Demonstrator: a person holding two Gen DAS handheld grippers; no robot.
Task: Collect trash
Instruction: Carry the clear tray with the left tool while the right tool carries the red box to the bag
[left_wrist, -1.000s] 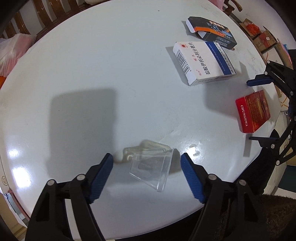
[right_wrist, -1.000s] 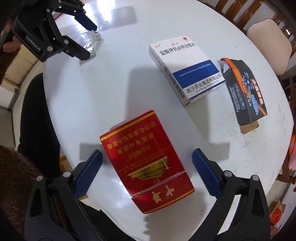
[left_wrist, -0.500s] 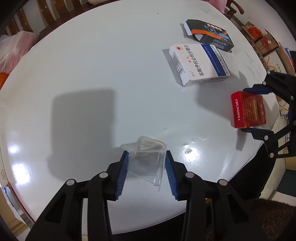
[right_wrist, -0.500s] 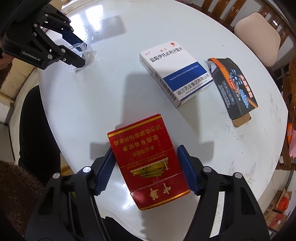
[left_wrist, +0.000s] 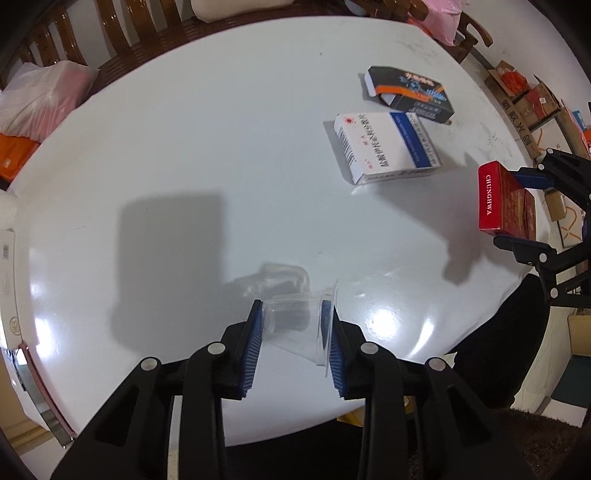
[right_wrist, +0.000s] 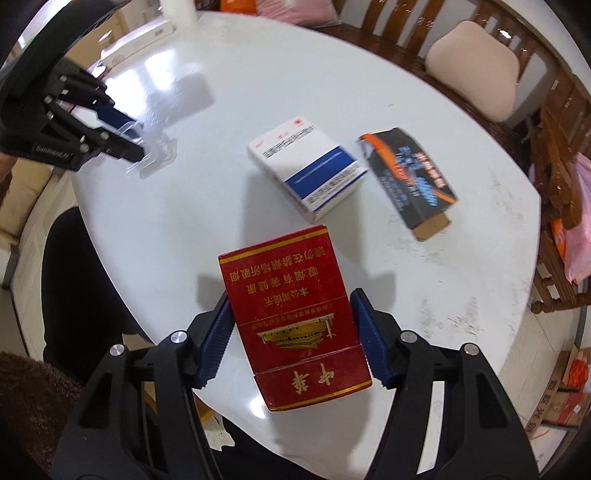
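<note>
Two pieces gripped: left gripper (left_wrist: 291, 332) pinching clear plastic cup (left_wrist: 295, 325), right gripper (right_wrist: 290, 332) clamping red cigarette pack (right_wrist: 291, 317) — white-and-blue medicine box (right_wrist: 306, 170) and black-orange carton (right_wrist: 410, 181) left on white tabletop (left_wrist: 221, 147).

Each fisheye is looking forward along its own tongs, down onto the white surface (left_wrist: 221, 147) from close above its near edge. Both are sharing the medicine box (left_wrist: 386, 147) and each other's tongs.
</note>
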